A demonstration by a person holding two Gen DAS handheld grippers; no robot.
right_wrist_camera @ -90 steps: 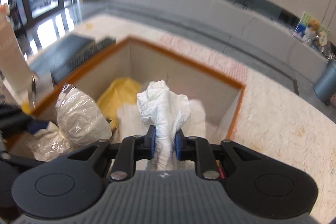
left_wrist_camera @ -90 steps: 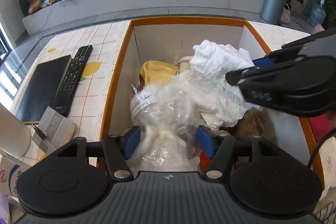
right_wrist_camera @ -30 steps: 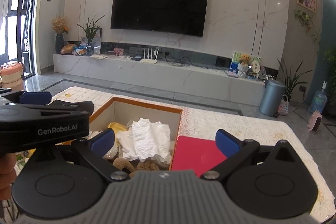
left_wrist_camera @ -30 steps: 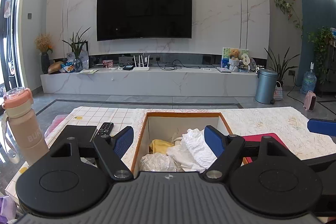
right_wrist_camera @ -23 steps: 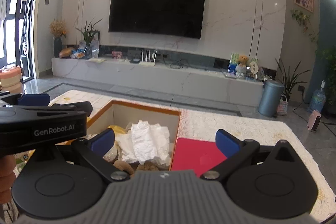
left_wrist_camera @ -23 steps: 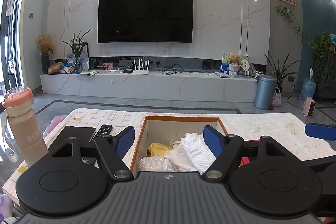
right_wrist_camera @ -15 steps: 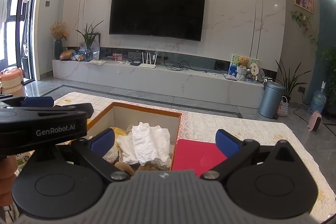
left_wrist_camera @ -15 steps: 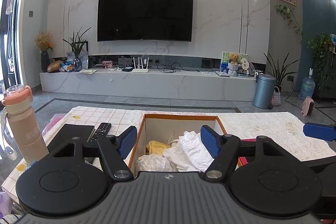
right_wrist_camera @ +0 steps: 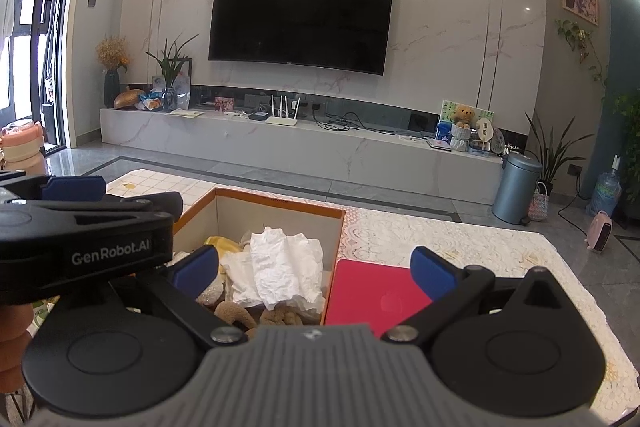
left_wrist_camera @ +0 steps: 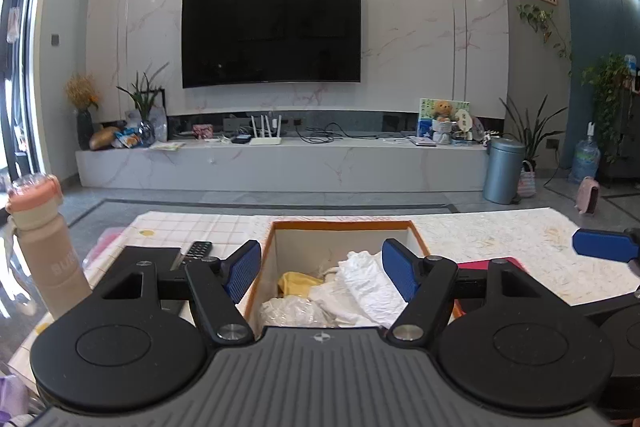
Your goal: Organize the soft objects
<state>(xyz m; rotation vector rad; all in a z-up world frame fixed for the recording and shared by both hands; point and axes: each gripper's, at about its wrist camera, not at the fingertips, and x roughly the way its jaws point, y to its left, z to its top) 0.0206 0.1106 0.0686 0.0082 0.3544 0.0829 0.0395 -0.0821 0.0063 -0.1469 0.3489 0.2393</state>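
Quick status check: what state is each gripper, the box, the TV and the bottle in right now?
Left gripper: open, empty.
Right gripper: open, empty.
Orange-rimmed open-top box: uncovered, holding soft items.
Crumpled white cloth: lying loose on top in the box.
Wall-mounted black TV: screen dark.
Pink-capped bottle: upright, cap on.
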